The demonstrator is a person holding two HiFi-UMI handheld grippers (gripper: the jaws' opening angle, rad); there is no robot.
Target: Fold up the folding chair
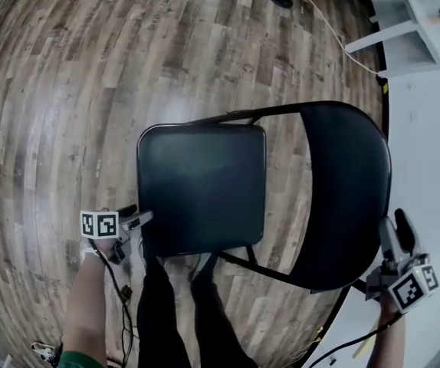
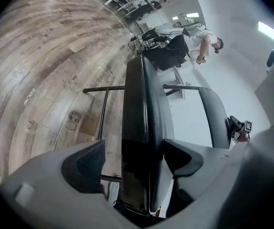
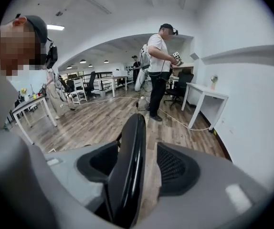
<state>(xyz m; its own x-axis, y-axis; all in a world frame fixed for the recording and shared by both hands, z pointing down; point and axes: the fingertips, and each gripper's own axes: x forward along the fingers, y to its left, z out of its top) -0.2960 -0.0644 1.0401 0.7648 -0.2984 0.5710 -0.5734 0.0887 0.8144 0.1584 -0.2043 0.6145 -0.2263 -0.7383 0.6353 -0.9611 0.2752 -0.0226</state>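
A black folding chair stands unfolded on the wood floor, its seat [image 1: 201, 186] to the left and its curved backrest [image 1: 346, 198] to the right. My left gripper [image 1: 139, 219] is at the seat's near left corner. In the left gripper view the seat edge [image 2: 139, 118] runs between the jaws of the left gripper [image 2: 139, 159], with a gap showing beside the left pad. My right gripper [image 1: 396, 228] is at the backrest's near right edge. There the backrest [image 3: 132, 147] stands between the wide jaws of the right gripper [image 3: 137, 168], clear of the right pad.
My legs [image 1: 170, 313] stand just behind the seat. A white wall [image 1: 435, 167] runs close along the right, with a white desk [image 1: 404, 21] at the far right and a cable [image 1: 335, 33] on the floor. A person [image 3: 161, 66] stands further off by a white desk [image 3: 206, 97].
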